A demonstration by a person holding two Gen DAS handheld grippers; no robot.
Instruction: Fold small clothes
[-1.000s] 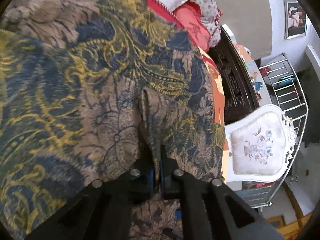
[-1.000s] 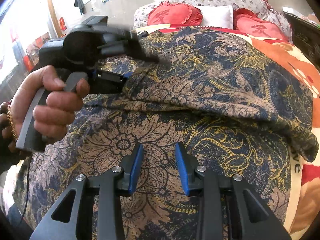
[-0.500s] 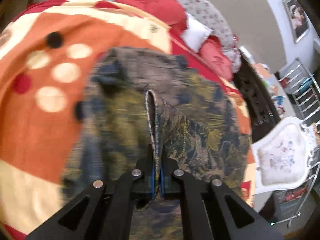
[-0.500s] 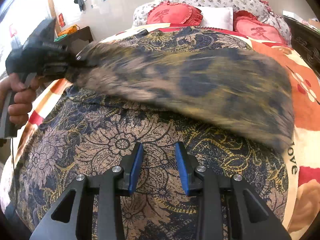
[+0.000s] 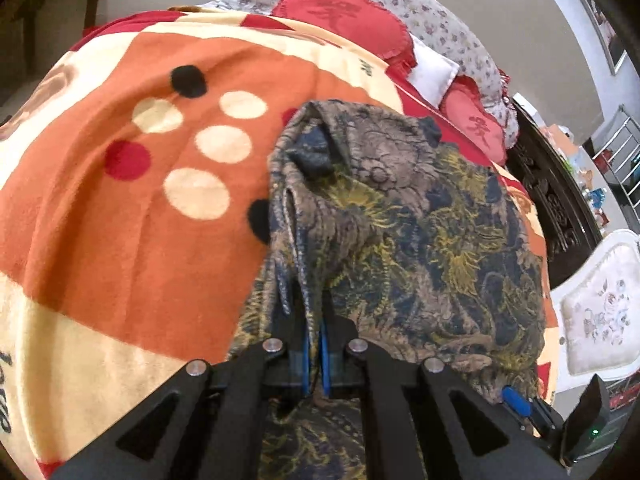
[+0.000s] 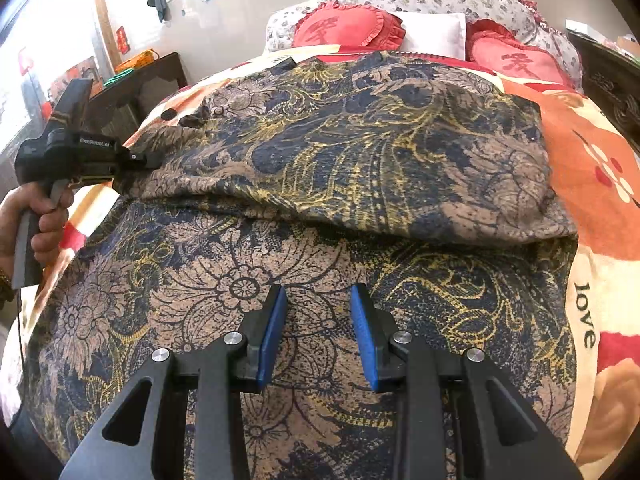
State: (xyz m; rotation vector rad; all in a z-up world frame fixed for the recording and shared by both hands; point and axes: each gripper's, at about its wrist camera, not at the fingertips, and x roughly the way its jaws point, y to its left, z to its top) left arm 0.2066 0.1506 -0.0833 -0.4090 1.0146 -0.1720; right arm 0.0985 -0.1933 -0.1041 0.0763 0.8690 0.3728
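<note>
My bed blanket (image 5: 120,240) holds the cloth (image 6: 360,152). Only my left view shows a white chair (image 5: 600,312). Left gripper (image 5: 314,344) jaws pinch the cloth; right gripper (image 6: 318,332) jaws are spread.

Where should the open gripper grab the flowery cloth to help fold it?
Probably the right end of the folded-over flap's edge. The left gripper already pinches the flowery cloth at the other end. The right gripper, open above the flat lower layer, could slide in from below, where the rounded edge gives something to pinch.
</note>
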